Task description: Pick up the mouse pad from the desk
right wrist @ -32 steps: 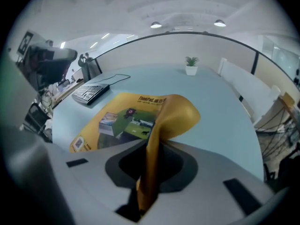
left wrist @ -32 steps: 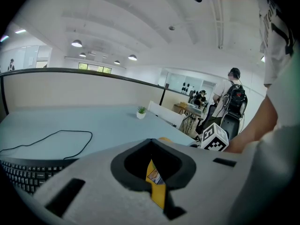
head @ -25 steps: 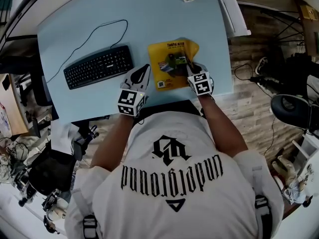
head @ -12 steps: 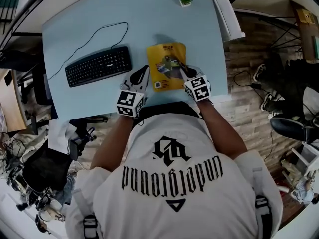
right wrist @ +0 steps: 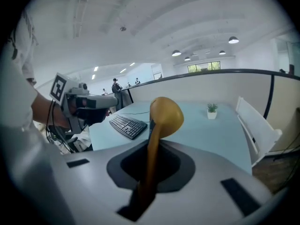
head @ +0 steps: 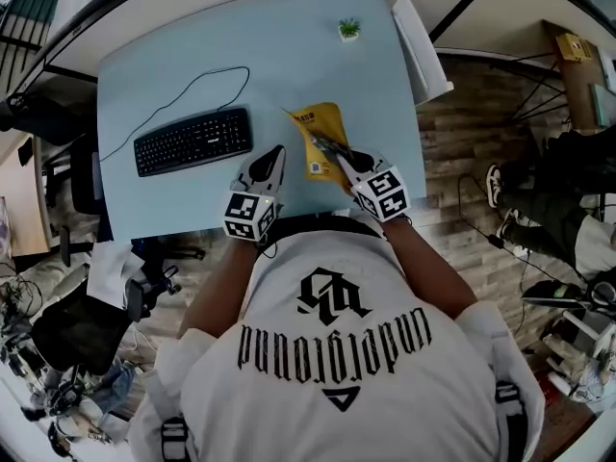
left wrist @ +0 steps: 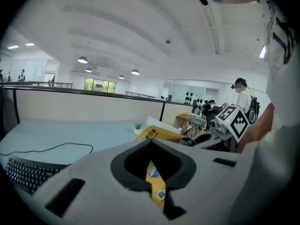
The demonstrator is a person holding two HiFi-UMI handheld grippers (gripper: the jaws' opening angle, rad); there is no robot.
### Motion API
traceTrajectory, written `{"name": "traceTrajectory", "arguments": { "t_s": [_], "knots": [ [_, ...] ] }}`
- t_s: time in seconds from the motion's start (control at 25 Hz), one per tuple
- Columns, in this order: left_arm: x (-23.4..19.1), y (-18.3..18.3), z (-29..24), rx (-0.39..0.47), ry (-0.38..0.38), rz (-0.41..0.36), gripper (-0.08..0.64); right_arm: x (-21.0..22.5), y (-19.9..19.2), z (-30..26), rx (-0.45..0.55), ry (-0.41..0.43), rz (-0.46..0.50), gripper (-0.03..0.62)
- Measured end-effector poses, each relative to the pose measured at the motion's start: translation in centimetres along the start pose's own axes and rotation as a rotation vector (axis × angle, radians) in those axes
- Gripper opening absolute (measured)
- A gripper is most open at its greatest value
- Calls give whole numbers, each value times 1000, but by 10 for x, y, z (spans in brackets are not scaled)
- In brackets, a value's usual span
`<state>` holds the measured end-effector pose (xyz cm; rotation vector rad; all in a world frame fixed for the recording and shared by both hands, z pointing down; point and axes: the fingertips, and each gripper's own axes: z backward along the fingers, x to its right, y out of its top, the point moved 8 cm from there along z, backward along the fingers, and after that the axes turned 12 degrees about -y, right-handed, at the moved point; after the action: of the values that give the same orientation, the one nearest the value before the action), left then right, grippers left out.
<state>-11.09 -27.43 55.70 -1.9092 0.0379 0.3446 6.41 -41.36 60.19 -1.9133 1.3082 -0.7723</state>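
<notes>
Leftmost on the pale blue bench (head: 192, 65) lies a black keyboard (head: 192, 141), untouched and well apart from the work. Next comes the left tool (head: 277, 150), which hangs just beside the mouse pad without touching it. In its own view its jaws meet at the tips and pinch nothing; the yellow sheet shows only through the opening behind them. The mouse pad (head: 318, 128) itself is tipped up on edge above the near part of the bench. Its upper end flops over in a soft curl (right wrist: 166, 114), so it will likely handle as a limp sheet. A small potted plant (head: 348, 29) stands far beyond it by the back edge. To the right, the right tool (head: 325, 147) is pressed together on the pad's near edge and carries it alone.

The step in hand looks like the lift itself, and it seems nearly complete. What remains is probably to keep that pinch firm and raise the pad until its drooping lower corner hangs clear of the bench. The idle left tool should stay out of the swinging sheet.
</notes>
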Motion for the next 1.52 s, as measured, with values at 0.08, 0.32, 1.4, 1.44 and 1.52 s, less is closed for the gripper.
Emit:
{"name": "traceTrajectory", "arguments": {
  "t_s": [0.08,0.32,1.4,1.44,1.52],
  "knots": [
    [6,7,3,19,2,-14,8,1,10,14,34,-5,13,26],
    [32,22,12,68,2,-37,8,9,24,54,91,-30,44,26],
    [35,22,55,61,-88,-109,8,-38,30,102,193,-128,-53,25],
    [33,21,61,57,-97,-111,8,-45,31,102,189,-135,-60,25],
    [26,20,77,54,-112,-117,8,-62,32,102,188,-148,-69,25]
  ]
}}
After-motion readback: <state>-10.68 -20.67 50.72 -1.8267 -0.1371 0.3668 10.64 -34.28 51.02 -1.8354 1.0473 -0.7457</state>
